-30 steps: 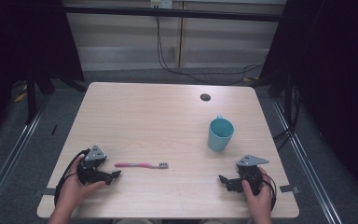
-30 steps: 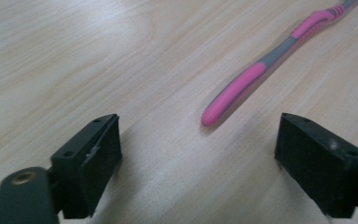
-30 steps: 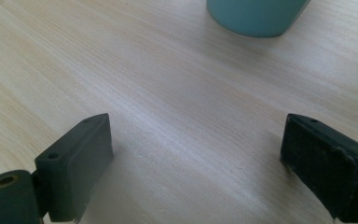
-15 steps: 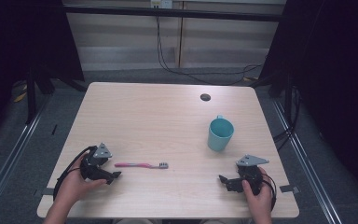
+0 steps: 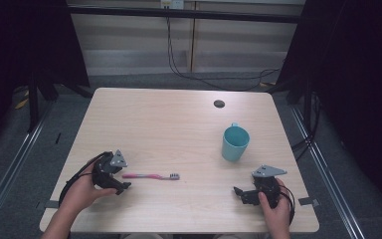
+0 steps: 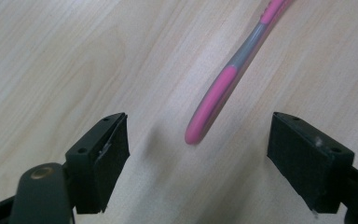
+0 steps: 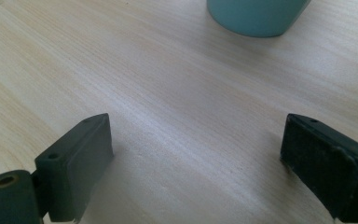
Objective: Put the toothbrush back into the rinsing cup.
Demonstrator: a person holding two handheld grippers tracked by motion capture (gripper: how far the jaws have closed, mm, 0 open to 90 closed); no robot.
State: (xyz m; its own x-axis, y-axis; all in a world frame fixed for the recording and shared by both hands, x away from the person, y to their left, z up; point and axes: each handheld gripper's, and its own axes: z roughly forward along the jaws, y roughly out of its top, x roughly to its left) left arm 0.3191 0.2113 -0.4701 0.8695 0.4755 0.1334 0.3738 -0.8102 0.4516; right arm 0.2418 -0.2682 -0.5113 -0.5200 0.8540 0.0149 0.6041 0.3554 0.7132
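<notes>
The toothbrush (image 5: 150, 176) lies flat on the counter (image 5: 169, 129), its handle tip between the left gripper's (image 5: 121, 185) wide-apart jaws, likely lined up for a grasp. The right gripper (image 5: 238, 191), jaws apart and empty, faces the cup (image 5: 235, 142).

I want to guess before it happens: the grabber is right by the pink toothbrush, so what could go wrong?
Two things might. The left gripper is open with just the toothbrush handle tip between its jaws, so a shallow pinch could let the thin handle slip or swing. The toothbrush lies flat on the table, so the jaws may scrape the wood. The cup stands well away, so it looks safe.
</notes>
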